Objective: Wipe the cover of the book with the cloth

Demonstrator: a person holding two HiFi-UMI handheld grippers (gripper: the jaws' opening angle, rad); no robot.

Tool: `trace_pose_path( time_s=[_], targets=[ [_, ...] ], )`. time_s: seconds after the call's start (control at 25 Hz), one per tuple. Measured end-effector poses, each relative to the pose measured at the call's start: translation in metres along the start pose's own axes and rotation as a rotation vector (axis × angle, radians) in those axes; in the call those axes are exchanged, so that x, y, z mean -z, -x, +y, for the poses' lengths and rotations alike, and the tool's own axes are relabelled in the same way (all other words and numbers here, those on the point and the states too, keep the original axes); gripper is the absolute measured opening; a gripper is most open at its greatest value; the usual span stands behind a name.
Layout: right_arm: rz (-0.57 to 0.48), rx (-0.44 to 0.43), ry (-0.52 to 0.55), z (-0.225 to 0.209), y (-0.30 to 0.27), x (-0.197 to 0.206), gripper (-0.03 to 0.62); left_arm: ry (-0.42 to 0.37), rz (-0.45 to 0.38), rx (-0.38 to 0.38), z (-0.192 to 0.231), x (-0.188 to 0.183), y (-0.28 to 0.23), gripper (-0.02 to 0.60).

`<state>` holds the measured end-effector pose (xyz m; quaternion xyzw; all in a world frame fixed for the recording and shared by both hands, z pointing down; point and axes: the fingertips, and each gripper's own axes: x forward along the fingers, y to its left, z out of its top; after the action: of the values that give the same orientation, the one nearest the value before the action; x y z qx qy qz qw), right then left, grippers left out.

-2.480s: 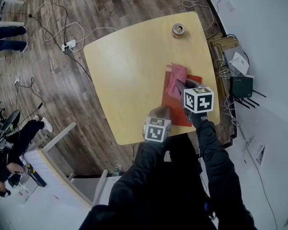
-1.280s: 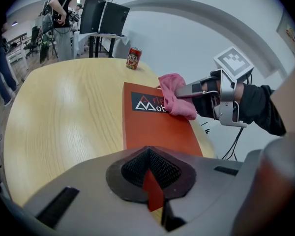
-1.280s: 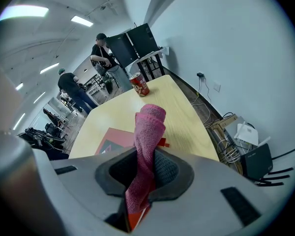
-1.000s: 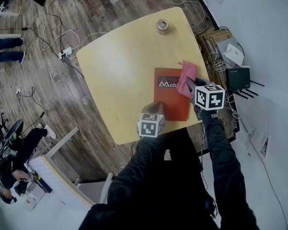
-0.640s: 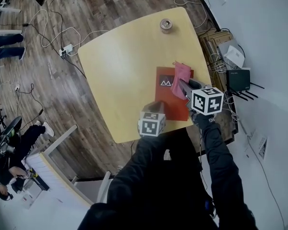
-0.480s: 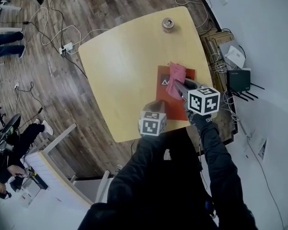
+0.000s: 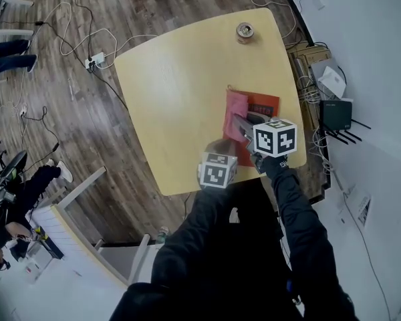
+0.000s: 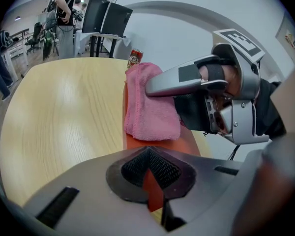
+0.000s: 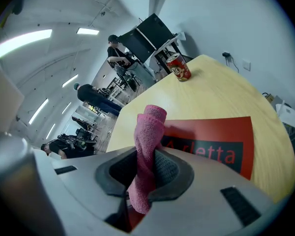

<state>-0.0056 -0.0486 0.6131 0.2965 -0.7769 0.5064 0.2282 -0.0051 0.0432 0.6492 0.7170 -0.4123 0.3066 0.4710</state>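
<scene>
Left gripper (image 8: 150,181): fingers (image 8: 130,168) are brought narrow onto the near edge of the red book (image 7: 266,110). A red sliver of the cover is seen pinched between the dark ribbed pads. The book lies flat on the tabletop (image 7: 167,92), stretching away from these fingers.

Right gripper (image 9: 145,178): fingers (image 9: 169,168) are clamped on the pink cloth (image 9: 148,132). The cloth is gathered into a thick fold that rises out beyond the fingertips and hangs a little below them. Past these fingers the book cover is seen, red with a dark band bearing red lettering that is only partly readable.

Head view: the cloth is laid on the book's left part, ahead of the right fingertips, and overhangs the book's left edge onto the tabletop. The right part of the cover is exposed. The right gripper is held over the book, and the left gripper is at the book's near left corner, by the tabletop's near edge.

Left gripper view: the cloth is spread on the cover just beyond the left fingers, with one right finger lying over its top.

A red drink can (image 7: 244,32) stands upright far beyond both sets of fingers, near the tabletop's far edge, well apart from the book.
</scene>
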Motion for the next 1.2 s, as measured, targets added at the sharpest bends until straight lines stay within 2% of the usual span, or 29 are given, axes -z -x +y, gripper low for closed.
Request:
trace_pose_path(
  time_s=[0.28,0.68,1.2],
  targets=[
    [0.049,0.061,-0.009,-0.013,-0.008,0.012,0.078,0.0,0.002,0.001,0.002,0.0,0.0,0.034],
    [0.05,0.14,-0.022,-0.027,-0.002,0.016,0.078,-0.001,0.003,0.009,0.002,0.001,0.002,0.034],
    [0.04,0.176,-0.023,-0.044,0.015,0.019,0.078,0.002,0.0,0.002,0.002,0.001,0.003,0.034]
  ],
)
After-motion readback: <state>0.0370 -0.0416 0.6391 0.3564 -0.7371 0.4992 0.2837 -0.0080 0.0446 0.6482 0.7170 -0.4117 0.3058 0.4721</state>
